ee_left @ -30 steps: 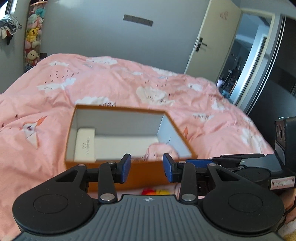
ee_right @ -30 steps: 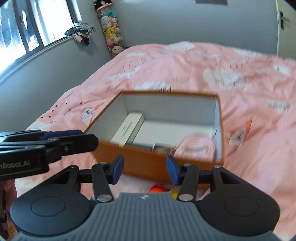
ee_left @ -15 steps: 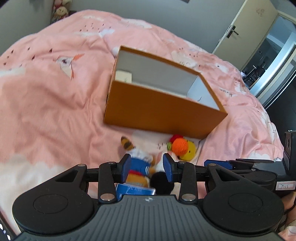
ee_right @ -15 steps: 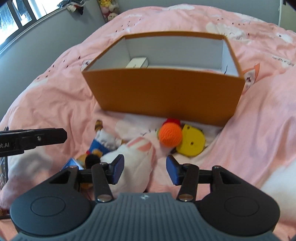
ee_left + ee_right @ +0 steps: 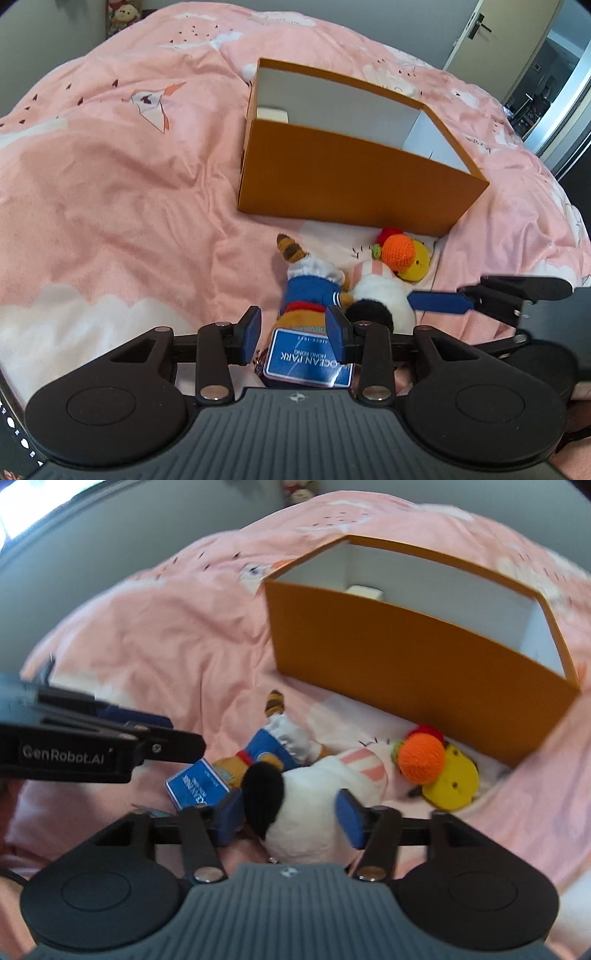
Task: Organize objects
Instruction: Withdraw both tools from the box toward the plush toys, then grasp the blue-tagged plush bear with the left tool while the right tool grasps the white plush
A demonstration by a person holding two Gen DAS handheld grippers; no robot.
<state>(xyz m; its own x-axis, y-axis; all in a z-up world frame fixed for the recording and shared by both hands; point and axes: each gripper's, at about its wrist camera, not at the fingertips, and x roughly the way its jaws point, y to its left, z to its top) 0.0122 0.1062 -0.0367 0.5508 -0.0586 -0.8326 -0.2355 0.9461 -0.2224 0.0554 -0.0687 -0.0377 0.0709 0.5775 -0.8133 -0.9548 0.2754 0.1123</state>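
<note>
An open orange box (image 5: 351, 184) (image 5: 406, 657) stands on the pink bedspread, with a small white packet (image 5: 271, 112) in its far corner. In front of it lie a plush in blue clothes with a striped tail (image 5: 314, 284) (image 5: 273, 746), a white plush with a black part (image 5: 314, 812) (image 5: 384, 291), an orange knitted ball (image 5: 399, 251) (image 5: 423, 757) and a flat yellow toy (image 5: 452, 779). My left gripper (image 5: 293, 332) is open just above the blue plush and its blue tag (image 5: 306, 362). My right gripper (image 5: 290, 818) straddles the white plush, its jaws opening.
The bedspread (image 5: 129, 184) is soft and creased around the box. A door (image 5: 480, 29) and a dark doorway are at the far right. Stuffed toys (image 5: 123, 13) hang on the far wall. My left gripper's fingers (image 5: 147, 738) reach in from the left of the right wrist view.
Both grippers have dropped and tipped down, from facing the box's inside to hovering over the toys in front of it. The right jaws have widened around the white plush.
</note>
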